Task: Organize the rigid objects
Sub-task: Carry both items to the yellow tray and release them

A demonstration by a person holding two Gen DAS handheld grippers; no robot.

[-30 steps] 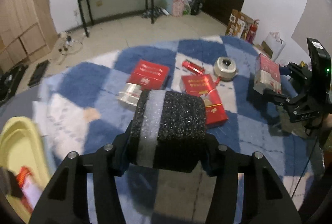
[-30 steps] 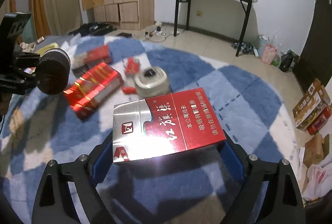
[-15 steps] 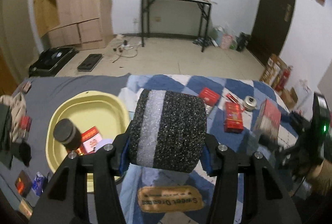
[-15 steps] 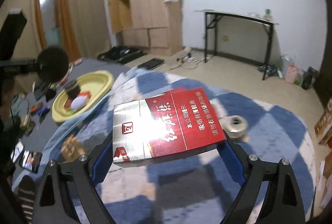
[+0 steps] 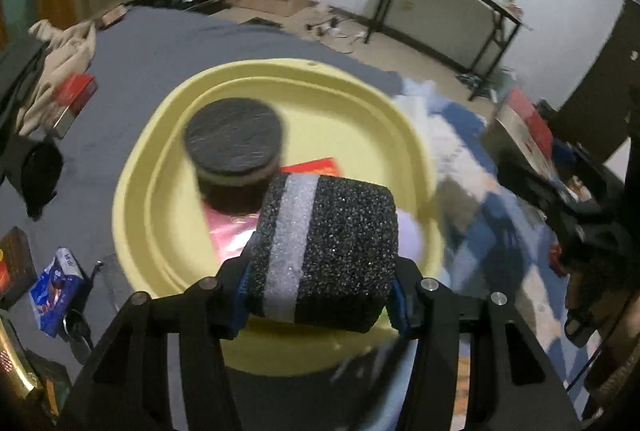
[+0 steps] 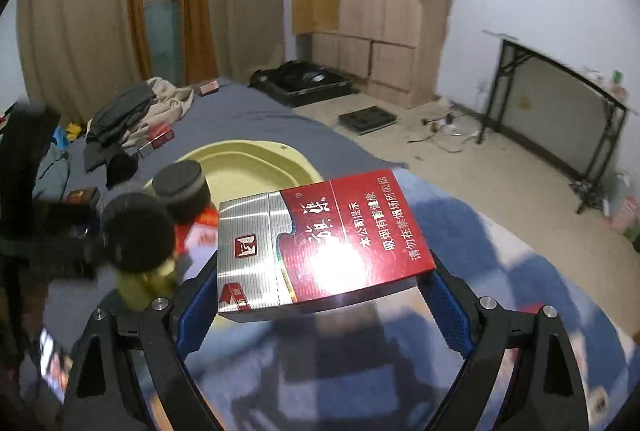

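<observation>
The black foam roller (image 5: pixel 324 251) with a white band is clamped between the fingers of the left gripper (image 5: pixel 320 295), held above the near rim of the yellow basin (image 5: pixel 136 191). Inside the basin stands a dark jar with a black lid (image 5: pixel 234 141), on red and pink packets. The right gripper (image 6: pixel 320 295) is closed on a red-and-silver cigarette carton (image 6: pixel 320 243) — held flat, just beside the basin, above the blue-and-white checked rug (image 6: pixel 500 271).
</observation>
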